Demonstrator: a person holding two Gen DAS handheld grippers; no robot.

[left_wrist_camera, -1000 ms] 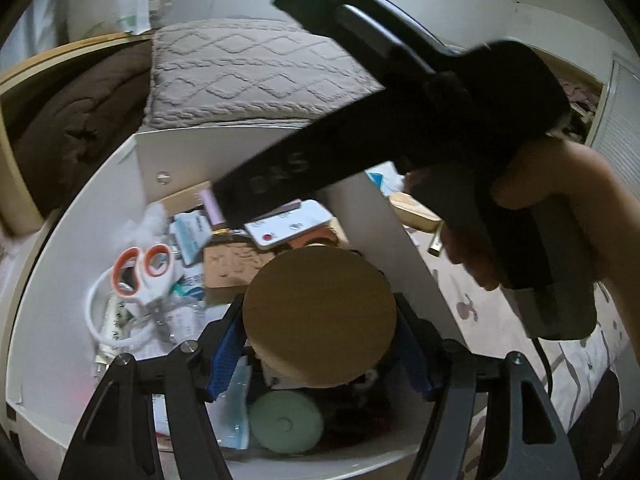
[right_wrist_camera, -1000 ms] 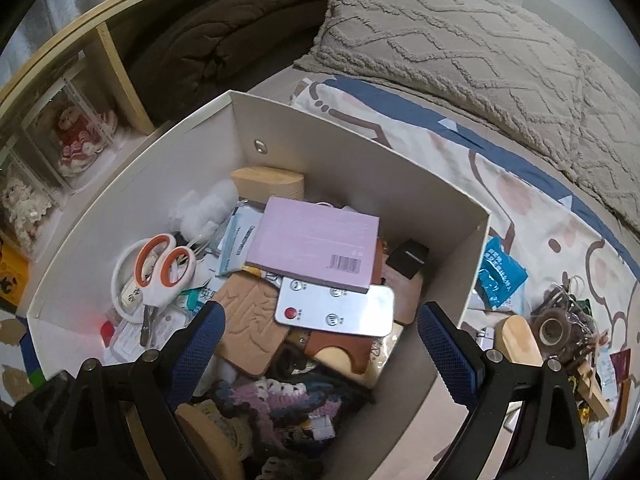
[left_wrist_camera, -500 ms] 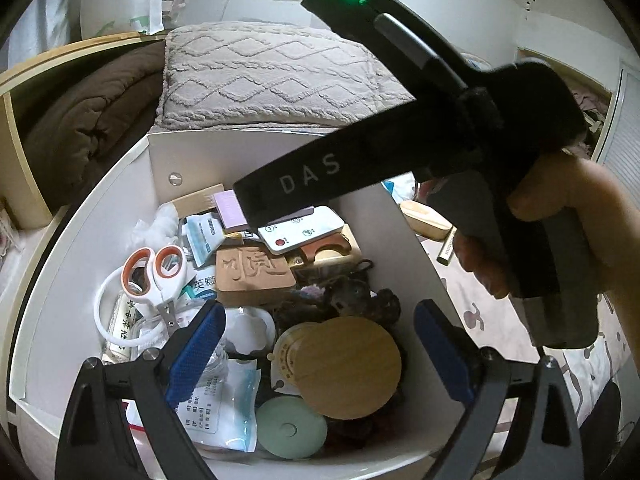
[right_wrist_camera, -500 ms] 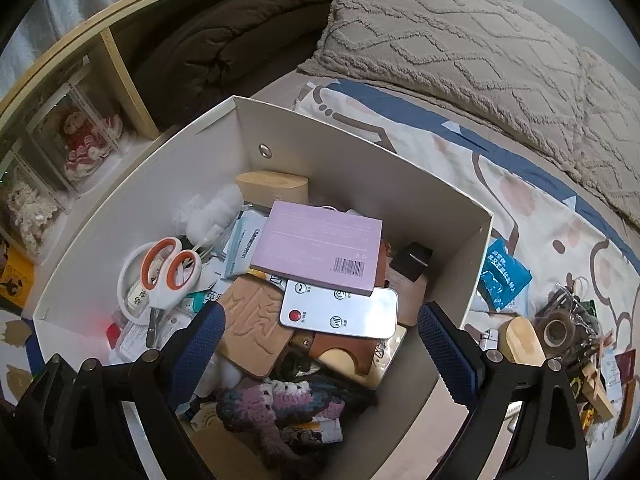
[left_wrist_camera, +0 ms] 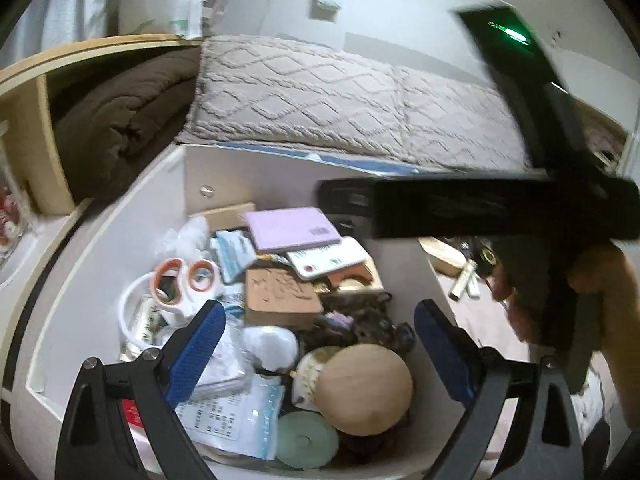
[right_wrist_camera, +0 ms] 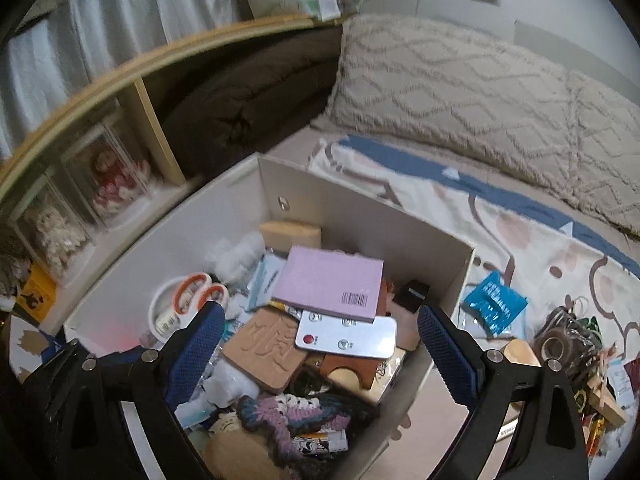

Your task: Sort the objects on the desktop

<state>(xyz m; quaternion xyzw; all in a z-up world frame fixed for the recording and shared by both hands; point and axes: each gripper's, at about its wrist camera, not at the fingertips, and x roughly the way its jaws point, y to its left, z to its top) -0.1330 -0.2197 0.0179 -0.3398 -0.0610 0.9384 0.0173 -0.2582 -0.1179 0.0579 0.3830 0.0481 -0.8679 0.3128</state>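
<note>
the left gripper hangs over the white box with its jaws spread and opening, nothing pinched between them. just below, toward five o'clock of that gap, a round wooden lid lies free on the heap, a pale green disc at its seven o'clock and printed sachets further left.

the right gripper also has its jaws wide and opening, with nothing between the pads — under them sit a carved wooden block and a white remote with a red button. at twelve o'clock of the remote lies a lilac booklet, barcode up. at nine o'clock, orange-handled scissors rest on a white ring. a knitted purple piece lies at six o'clock.

outside the box, at three o'clock on the patterned bed sheet, are a blue packet and a tangle of small items. a knit pillow lies beyond.
</note>
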